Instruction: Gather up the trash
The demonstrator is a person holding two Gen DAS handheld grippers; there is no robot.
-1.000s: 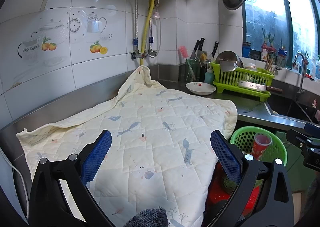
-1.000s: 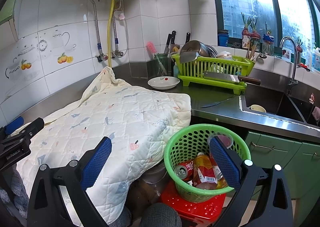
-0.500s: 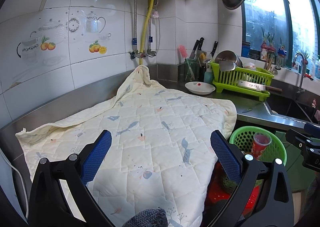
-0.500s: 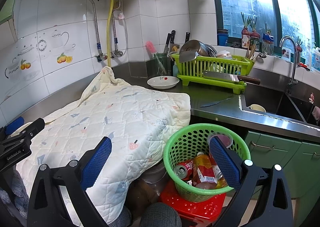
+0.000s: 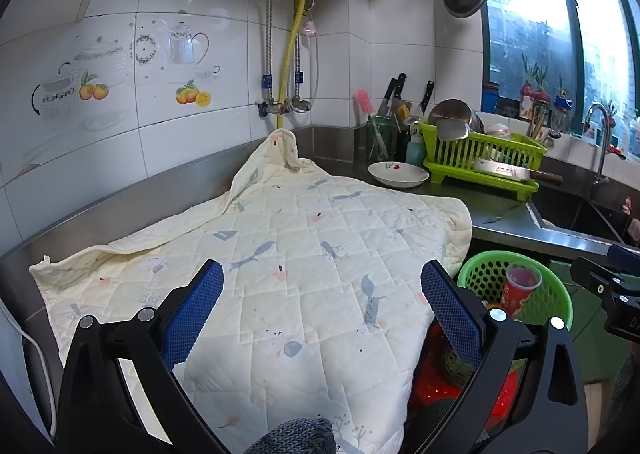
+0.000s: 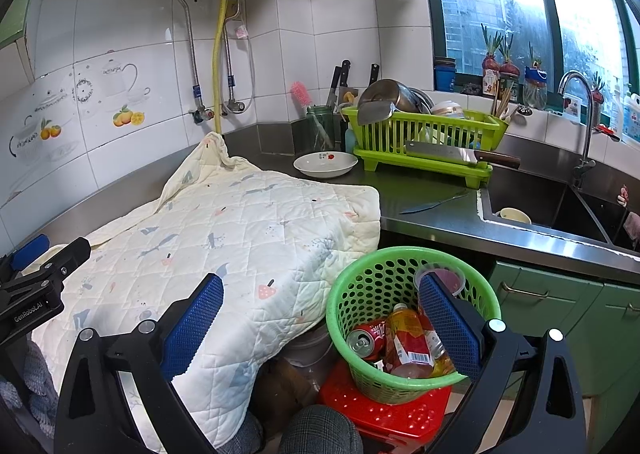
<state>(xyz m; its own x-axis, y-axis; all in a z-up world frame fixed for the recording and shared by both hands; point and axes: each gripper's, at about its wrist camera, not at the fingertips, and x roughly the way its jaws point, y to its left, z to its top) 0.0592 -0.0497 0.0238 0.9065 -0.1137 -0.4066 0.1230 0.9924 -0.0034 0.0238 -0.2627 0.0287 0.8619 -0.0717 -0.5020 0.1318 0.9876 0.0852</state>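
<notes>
**Materials and finishes in a kitchen corner**

A soft, matt quilted cloth (image 5: 304, 254) covers a brushed steel desk (image 6: 432, 194). Glossy white tiles (image 5: 200, 134) line the wall. A perforated green plastic basket (image 6: 360, 286) holds a shiny metal can (image 6: 366, 338) and a clear plastic bottle (image 6: 408, 338). The tongs' pads (image 6: 192, 322) are textured blue rubber.

— Steel counter (image 6: 432, 210) along the tiled wall?
— Yes, covered on the left by a quilted cloth (image 6: 240, 238), hanging over the front edge.
— Behind the cloth?
— A white dish (image 6: 325, 165), just beside a green drying rack (image 6: 424, 142) with a cleaver (image 6: 460, 155) on its tray.
— Near the sink (image 6: 560, 202)?
— A thin knife (image 6: 434, 203), flat on the steel.
</notes>
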